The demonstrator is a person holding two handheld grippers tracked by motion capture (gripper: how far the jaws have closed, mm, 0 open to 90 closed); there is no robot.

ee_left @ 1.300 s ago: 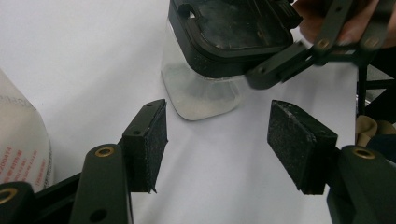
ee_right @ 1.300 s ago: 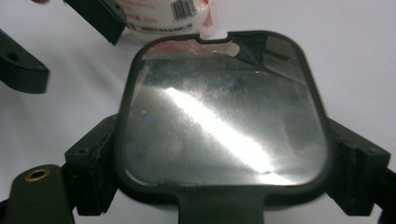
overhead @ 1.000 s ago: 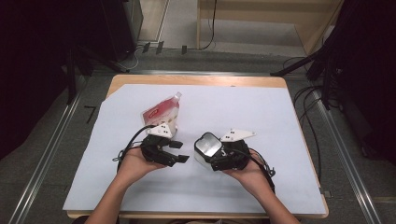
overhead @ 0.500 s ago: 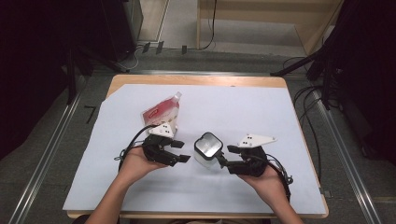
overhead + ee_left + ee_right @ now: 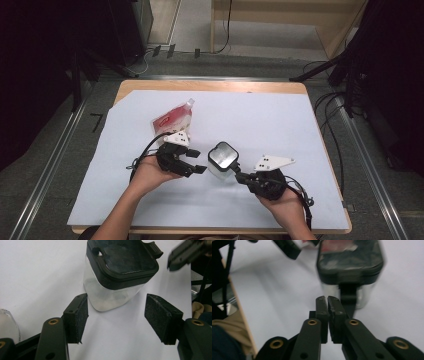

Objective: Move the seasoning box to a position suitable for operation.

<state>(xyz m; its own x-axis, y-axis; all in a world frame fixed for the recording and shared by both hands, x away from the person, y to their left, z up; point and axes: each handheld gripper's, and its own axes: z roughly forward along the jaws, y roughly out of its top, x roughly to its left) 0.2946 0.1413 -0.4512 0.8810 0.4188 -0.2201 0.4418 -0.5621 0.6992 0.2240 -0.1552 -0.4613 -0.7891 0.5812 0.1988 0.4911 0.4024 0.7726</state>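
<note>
Nearest the person's edge, two hands came up over the white sheet that covered the table, one gripper in each. The right gripper sat just off the near right corner of the container, and its two black jaws had just snapped together, pad against pad, with nothing between them. In the right gripper view those closed tips pointed straight at the container, stopping just short of the black latch tab that hung down its near face; that picture was blurred, so contact with the tab could not be judged, though a gap seemed likely.

On the container's other side, the left gripper hovered close by. Its jaws stood well apart and had just widened a touch, holding nothing. The left gripper view showed the two pads either side of open sheet, with the container just beyond them and not yet between them.

One container, then: a clear square tub with a black lid, upright on the sheet, between the two grippers and touched by neither, as far as could be seen.

Beyond the container, up and to its left, lay one red-and-white spouted pouch, flat on the sheet, right behind the left gripper. Two grey three-cornered plates rode the grippers, one apiece.
</note>
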